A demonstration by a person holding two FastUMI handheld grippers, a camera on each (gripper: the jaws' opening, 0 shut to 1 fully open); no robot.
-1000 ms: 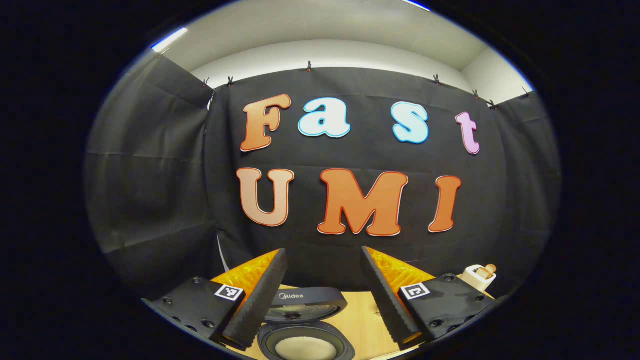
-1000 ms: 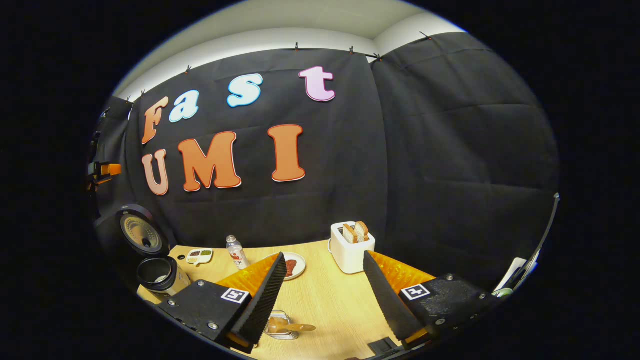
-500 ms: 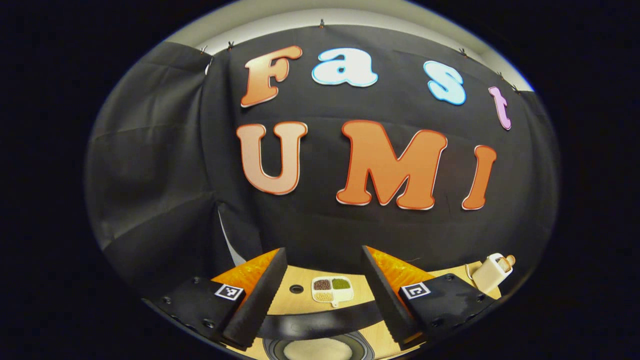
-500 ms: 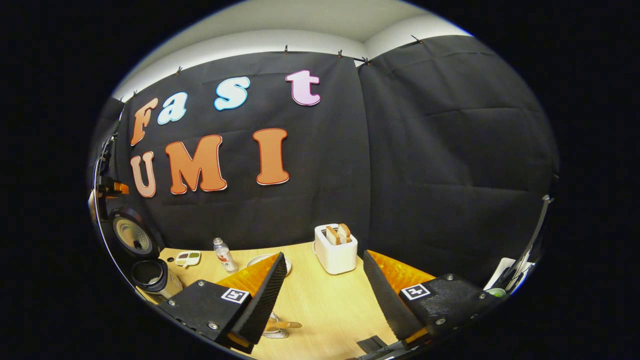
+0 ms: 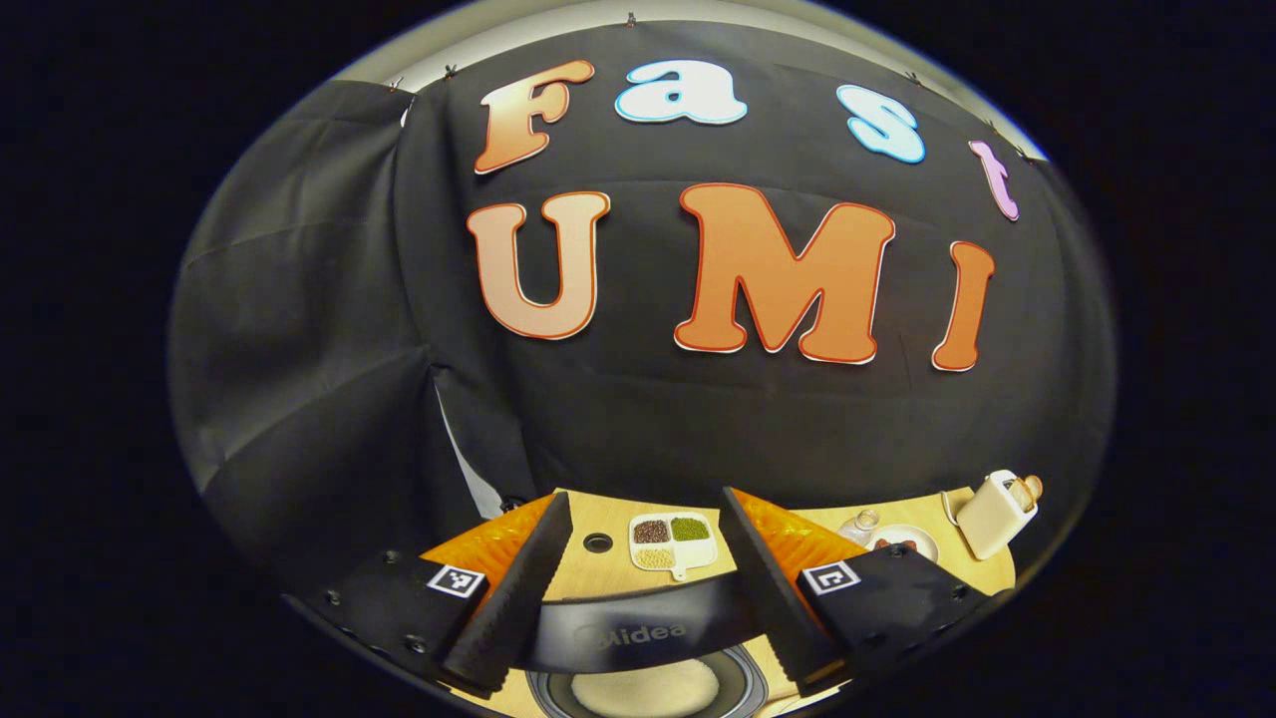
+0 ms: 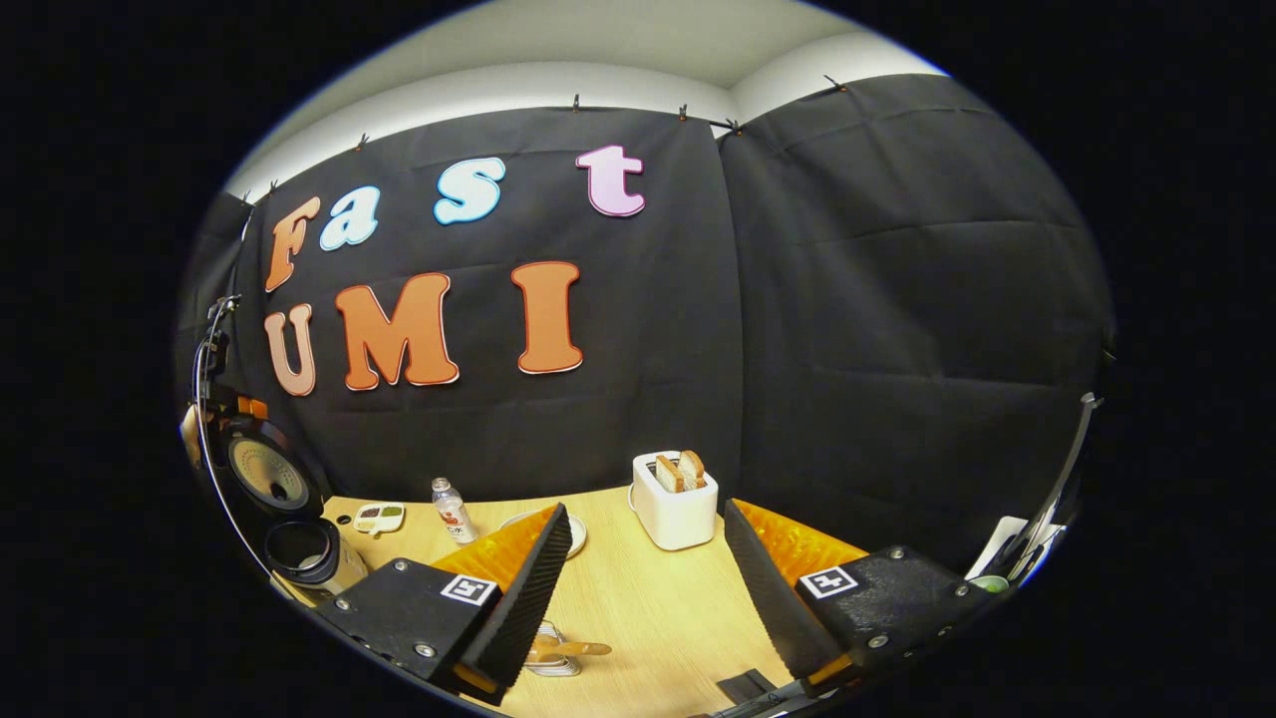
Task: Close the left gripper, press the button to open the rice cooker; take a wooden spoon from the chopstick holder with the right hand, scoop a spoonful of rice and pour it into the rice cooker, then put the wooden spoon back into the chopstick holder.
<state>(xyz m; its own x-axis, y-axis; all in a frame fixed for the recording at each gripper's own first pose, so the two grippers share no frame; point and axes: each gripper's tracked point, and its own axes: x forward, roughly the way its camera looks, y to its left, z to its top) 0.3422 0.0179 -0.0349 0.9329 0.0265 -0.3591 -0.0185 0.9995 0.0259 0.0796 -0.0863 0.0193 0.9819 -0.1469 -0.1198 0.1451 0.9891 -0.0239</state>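
In the left gripper view, the left gripper (image 5: 638, 588) has its fingers spread wide with nothing between them. At 6 o'clock, just beyond the fingertips, is the rice cooker (image 5: 648, 688), its pot open upward with pale rice showing inside and its raised lid (image 5: 638, 623) crossing the gap between the fingers. Past it on the counter (image 5: 608, 519) lies a small divided dish (image 5: 673, 540) of grains; a toaster (image 5: 992, 514) stands at 4 o'clock. The risk here, as I judge it: the fingers sit close to the lid's edge, so a downward drift could knock the lid shut again or shove the cooker.

In the right gripper view, the right gripper (image 6: 648, 588) is likewise wide open and empty. The wooden spoon (image 6: 568, 649) lies across the wire chopstick holder (image 6: 551, 660) at 6 o'clock, just beside the left finger. The open rice cooker (image 6: 299, 548) stands far off at 8 o'clock, well apart from the holder; a bottle (image 6: 452, 511) and a plate (image 6: 573, 534) stand between. Likely troubles: the spoon's handle looks slim and smooth, so an off-centre pinch may let it twist, and the light holder could tip or slide when the spoon is pulled. The long carry to the cooker invites spilled rice.
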